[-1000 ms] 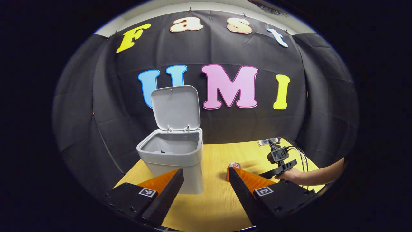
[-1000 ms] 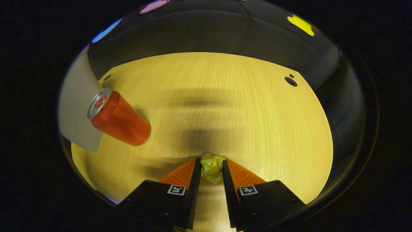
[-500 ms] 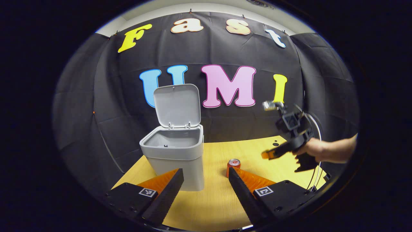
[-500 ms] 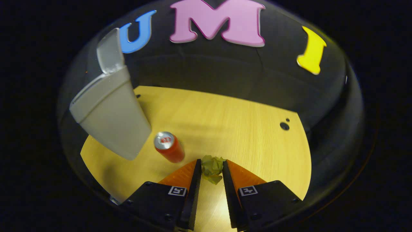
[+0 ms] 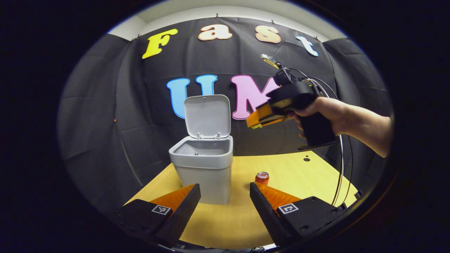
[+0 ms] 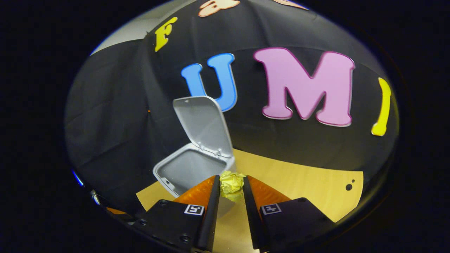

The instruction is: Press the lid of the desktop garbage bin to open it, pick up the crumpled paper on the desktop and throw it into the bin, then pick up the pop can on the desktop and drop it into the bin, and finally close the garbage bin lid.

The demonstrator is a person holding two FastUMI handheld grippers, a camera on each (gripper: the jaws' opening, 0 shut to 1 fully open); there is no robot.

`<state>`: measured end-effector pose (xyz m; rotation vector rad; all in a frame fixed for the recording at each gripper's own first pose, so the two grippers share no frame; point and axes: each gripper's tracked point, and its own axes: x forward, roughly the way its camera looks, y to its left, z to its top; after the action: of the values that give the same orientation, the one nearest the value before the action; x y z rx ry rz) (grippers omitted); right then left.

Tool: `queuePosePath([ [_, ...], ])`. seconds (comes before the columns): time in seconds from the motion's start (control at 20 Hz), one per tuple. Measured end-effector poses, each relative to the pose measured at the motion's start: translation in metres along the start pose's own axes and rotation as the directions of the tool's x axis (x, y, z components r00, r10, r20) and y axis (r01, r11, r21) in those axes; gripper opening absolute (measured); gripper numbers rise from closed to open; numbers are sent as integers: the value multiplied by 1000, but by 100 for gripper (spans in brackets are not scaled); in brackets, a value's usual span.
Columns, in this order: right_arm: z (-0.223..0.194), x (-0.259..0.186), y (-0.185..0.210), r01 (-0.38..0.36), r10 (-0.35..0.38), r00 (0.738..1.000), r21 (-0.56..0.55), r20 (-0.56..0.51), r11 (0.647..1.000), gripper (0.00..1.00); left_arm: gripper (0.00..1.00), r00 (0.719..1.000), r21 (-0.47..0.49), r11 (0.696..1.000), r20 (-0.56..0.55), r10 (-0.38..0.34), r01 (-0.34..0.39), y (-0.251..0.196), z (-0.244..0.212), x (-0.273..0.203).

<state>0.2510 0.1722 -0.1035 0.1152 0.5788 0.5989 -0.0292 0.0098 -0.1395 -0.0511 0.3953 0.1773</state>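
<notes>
Bin (image 5: 205, 165) with its lid (image 5: 207, 116) standing upright on the rear hinge, resting on the wooden table (image 5: 288, 168) toward the table's left side, as seen in the left gripper view. The inside of the bin that can be seen holds nothing. Left gripper (image 5: 223, 196) low over the near edge of the table, its two fingers spread wide with nothing between them; the bin's front wall lies just beyond the left finger. Can (image 5: 262, 177) upright on the table to the right of the bin and apart from it, its lower part hidden behind the tip of the right finger.

Right gripper (image 5: 254, 121) held in the air by a hand (image 5: 325, 112), above the table and to the right of the raised lid, level with the lid's lower half. Cables (image 5: 339, 172) hang from it down to the table's right edge.

In the right gripper view, right gripper (image 6: 231, 184) with its fingers drawn close, pinching the crumpled paper (image 6: 231, 182) between their tips. The paper is yellow and clear of the table. Beyond and to the left of the fingertips lies the open mouth of the bin (image 6: 168, 181), with the lid (image 6: 203, 123) leaning back above it. The paper sits near the bin's right rim; whether it is over the opening cannot be told.
</notes>
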Motion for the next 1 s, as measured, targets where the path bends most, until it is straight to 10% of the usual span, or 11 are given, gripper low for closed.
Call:
queuePosePath([
  [0.5, -17, 75, 77, -87, 82, 994, -81, -67, 993, 44, 95, 984, -51, 983, -34, 172, -174, 54, -24, -42],
  [0.55, -20, 77, 75, -81, 75, 995, -88, -72, 993, 31, 95, 983, -53, 982, -36, 178, -180, 56, -26, -45],
  [0.65, -23, 78, 76, -78, 72, 994, -89, -78, 993, 49, 95, 985, -46, 984, -17, 170, -171, 55, -23, -49],
  [0.7, -24, 78, 74, -78, 72, 995, -82, -75, 994, 35, 95, 987, -38, 986, -12, 163, -163, 54, -22, -49],
  [0.9, -20, 72, 62, -47, 44, 998, -74, -48, 996, 98, 95, 992, -25, 992, -30, 123, -124, 50, -29, -44],
  [1.0, -12, 62, 50, -16, 16, 1000, -71, -3, 997, 99, 95, 995, -31, 995, -29, 99, -100, 45, -33, -37],
])
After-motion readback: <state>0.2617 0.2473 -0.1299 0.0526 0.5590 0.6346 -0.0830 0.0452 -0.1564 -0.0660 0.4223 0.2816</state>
